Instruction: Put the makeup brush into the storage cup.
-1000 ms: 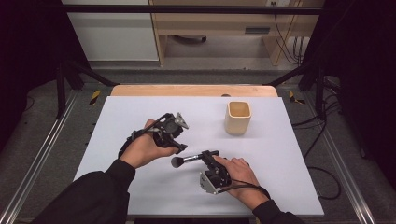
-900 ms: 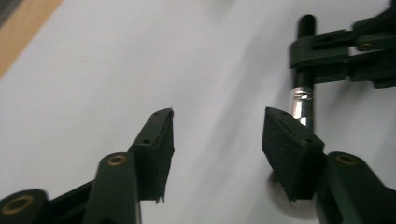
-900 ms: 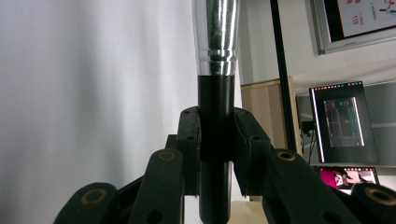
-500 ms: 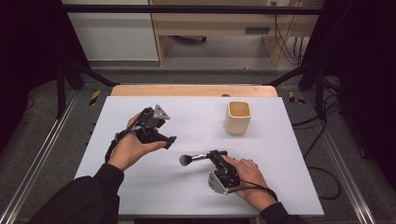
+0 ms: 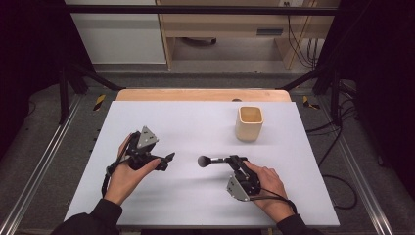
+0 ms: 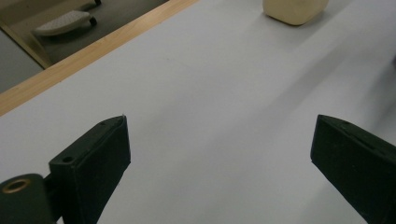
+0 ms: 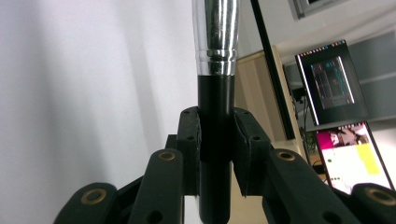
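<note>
A makeup brush (image 5: 215, 160) with a dark bristle head, silver ferrule and black handle lies level just above the white table (image 5: 195, 122), head pointing left. My right gripper (image 5: 235, 159) is shut on its handle. In the right gripper view the jaws clamp the black handle below the ferrule of the brush (image 7: 217, 37), with the right gripper (image 7: 217, 127) closed around it. My left gripper (image 5: 166, 161) is held at the left of the table, apart from the brush, its jaws wide open. The left gripper (image 6: 222, 126) has nothing between its jaws.
A beige square cup (image 5: 249, 123) stands upright at the back right of the table, also visible far off as the cup (image 6: 294, 9). A wooden strip (image 5: 203, 94) runs along the far table edge. Metal rails and cables lie beside the table.
My left gripper has drawn back to the left and nearer the person, away from the brush. The right gripper has shifted slightly right with the brush still in it.
</note>
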Demonstrator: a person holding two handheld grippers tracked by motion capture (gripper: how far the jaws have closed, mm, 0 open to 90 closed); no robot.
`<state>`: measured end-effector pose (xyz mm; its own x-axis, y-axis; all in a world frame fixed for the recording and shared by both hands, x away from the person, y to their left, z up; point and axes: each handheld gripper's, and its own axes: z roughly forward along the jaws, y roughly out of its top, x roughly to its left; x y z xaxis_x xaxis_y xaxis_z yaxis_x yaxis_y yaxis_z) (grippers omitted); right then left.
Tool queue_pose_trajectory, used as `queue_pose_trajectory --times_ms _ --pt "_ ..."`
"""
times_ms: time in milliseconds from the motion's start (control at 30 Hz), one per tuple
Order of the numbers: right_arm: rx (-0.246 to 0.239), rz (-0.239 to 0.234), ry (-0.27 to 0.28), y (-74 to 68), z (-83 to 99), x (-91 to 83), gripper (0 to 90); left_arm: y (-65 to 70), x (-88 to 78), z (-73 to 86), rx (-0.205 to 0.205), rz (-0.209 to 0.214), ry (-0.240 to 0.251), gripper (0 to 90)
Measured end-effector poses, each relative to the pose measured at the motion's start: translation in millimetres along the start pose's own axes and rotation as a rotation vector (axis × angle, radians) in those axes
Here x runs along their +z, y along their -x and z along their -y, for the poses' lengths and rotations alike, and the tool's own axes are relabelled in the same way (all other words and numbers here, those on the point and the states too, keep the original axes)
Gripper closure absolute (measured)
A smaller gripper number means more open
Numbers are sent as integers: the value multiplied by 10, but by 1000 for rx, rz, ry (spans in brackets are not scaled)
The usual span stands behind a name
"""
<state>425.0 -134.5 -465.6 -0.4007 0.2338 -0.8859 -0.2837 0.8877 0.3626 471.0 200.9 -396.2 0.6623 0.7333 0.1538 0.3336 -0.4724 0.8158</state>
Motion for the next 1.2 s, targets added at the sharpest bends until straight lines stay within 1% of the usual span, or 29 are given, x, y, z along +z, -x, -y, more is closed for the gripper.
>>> queue_pose_trajectory --times_ms 67,100,167,300,400,433,467,500,633,700,733,833,867,900,933,1033,1067,1100,1133,1167,1200 --pt "34 13 -1 55 33 -31 746 24 -33 88 -1 -13 29 47" --pt "34 13 -1 55 33 -31 746 35 -49 128 6 -17 41 47" --pt "104 25 -12 62 44 -53 747 56 -83 201 5 -18 70 47" --pt "155 44 -15 110 93 -73 746 78 -120 325 -3 -27 124 47" --pt "210 55 -8 163 131 -89 747 94 -125 397 -7 -25 154 47" --pt "252 64 -3 203 160 -95 747 102 -132 437 -6 -42 173 47" --pt "273 68 -2 224 175 -99 747 102 -132 437 -6 -42 173 47" --pt "273 68 -2 224 175 -99 747 100 -136 457 -11 -45 187 47" --pt "370 83 10 319 243 -101 747 69 -140 553 -46 -53 229 47" --pt "406 89 14 368 273 -100 747 50 -136 599 -57 -60 246 48" --pt "422 92 14 386 285 -98 748 41 -135 619 -64 -62 251 48" --pt "458 92 19 435 309 -89 748 28 -134 670 -70 -62 265 47" --pt "485 100 28 464 309 -83 748 30 -130 688 -76 -58 271 47" --pt "485 100 28 464 309 -83 748 30 -126 705 -84 -54 274 47" --pt "495 101 33 479 307 -80 748 28 -122 720 -87 -53 277 46" --pt "520 105 45 516 295 -63 748 25 -120 750 -80 -55 286 45" --pt "535 104 55 542 285 -52 747 21 -123 767 -80 -52 299 40" --pt "535 104 55 542 285 -52 747 21 -123 767 -80 -52 299 40" --pt "556 103 65 566 274 -41 748 20 -126 786 -88 -47 307 39" --pt "556 103 65 566 274 -41 748 20 -126 786 -88 -47 307 39" --pt "571 98 72 580 271 -33 748 20 -129 794 -88 -46 309 39"
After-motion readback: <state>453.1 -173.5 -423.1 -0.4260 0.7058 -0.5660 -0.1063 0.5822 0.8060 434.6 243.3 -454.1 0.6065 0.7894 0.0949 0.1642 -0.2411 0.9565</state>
